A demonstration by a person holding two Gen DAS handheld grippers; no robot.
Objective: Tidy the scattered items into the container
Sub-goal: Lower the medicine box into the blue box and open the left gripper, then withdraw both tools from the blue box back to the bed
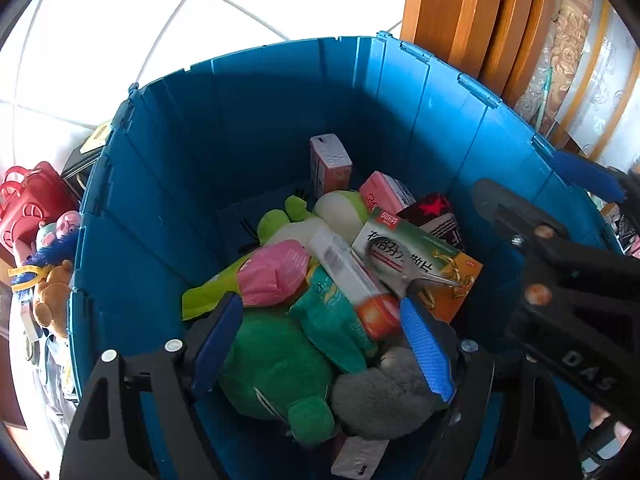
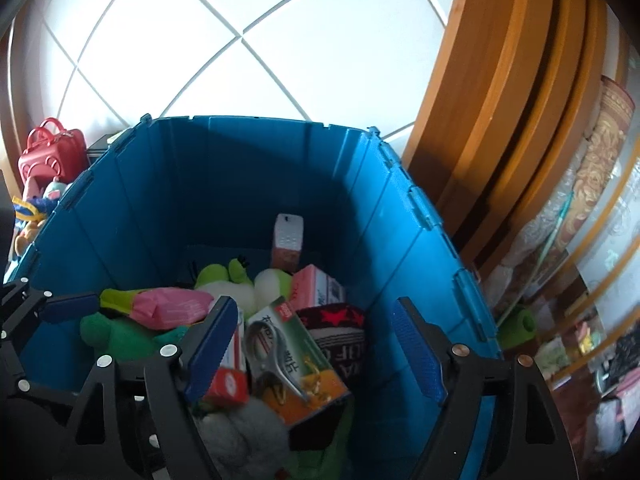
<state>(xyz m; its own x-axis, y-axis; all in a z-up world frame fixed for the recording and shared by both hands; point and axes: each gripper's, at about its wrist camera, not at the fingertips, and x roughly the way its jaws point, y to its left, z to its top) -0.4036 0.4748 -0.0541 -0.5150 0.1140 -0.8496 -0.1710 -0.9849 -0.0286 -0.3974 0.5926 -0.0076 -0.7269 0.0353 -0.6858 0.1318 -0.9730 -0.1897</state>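
A deep blue container point(image 1: 248, 120) holds several items: a green plush point(image 1: 276, 372), a grey plush point(image 1: 384, 396), a pink packet point(image 1: 276, 272), a white and red carton point(image 1: 348, 276) and a green and orange box point(image 1: 436, 264) with a metal tool point(image 1: 404, 276) lying on it. My left gripper point(image 1: 320, 302) hangs open over the plush toys, nothing between its blue pads. My right gripper point(image 2: 314, 304) is open above the green and orange box point(image 2: 308, 376) and the metal tool point(image 2: 276, 360), touching neither. A black cloth with a red star point(image 2: 340, 320) lies beside the box.
A red bag point(image 1: 28, 200) and several plush toys point(image 1: 52, 292) lie outside the container's left wall. Wooden boards point(image 2: 500, 100) lean behind its right corner. A cluttered shelf point(image 2: 580, 340) stands to the right. White tiled floor point(image 2: 240, 20) lies beyond.
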